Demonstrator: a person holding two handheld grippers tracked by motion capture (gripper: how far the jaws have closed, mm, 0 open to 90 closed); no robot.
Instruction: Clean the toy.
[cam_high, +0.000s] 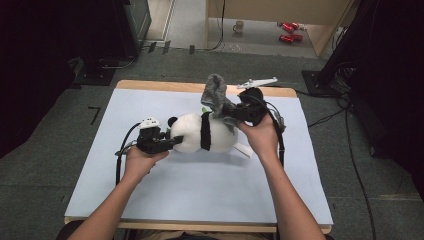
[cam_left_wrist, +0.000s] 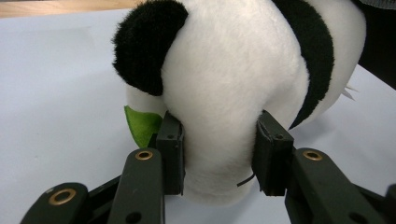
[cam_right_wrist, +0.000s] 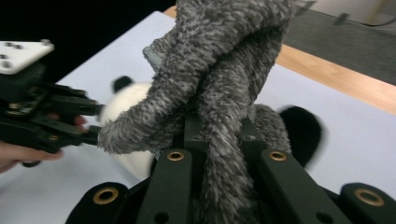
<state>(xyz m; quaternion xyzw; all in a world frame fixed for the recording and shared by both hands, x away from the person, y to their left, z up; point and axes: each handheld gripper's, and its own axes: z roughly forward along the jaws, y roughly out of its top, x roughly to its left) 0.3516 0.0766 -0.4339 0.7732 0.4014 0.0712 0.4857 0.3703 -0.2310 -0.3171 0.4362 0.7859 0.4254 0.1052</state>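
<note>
A black-and-white plush panda (cam_high: 200, 132) lies on its side in the middle of the pale blue table (cam_high: 165, 190). My left gripper (cam_high: 175, 142) is shut on the panda's white head (cam_left_wrist: 219, 116), both pads (cam_left_wrist: 172, 154) pressed into the fur below a black ear (cam_left_wrist: 147, 42). A green leaf (cam_left_wrist: 142, 127) pokes out beside it. My right gripper (cam_high: 235, 116) is shut on a grey fuzzy cloth (cam_high: 216, 97) at the panda's far end, and the cloth (cam_right_wrist: 219, 84) stands up above the jaws. The left gripper (cam_right_wrist: 91, 123) also shows at the left of the right gripper view.
The table has a wooden rim (cam_high: 150, 85) along its far edge. On the floor beyond stand a mug (cam_high: 239, 26) and red objects (cam_high: 289, 31). Cables (cam_high: 350, 145) trail along the floor to the right. Dark equipment stands at the back left.
</note>
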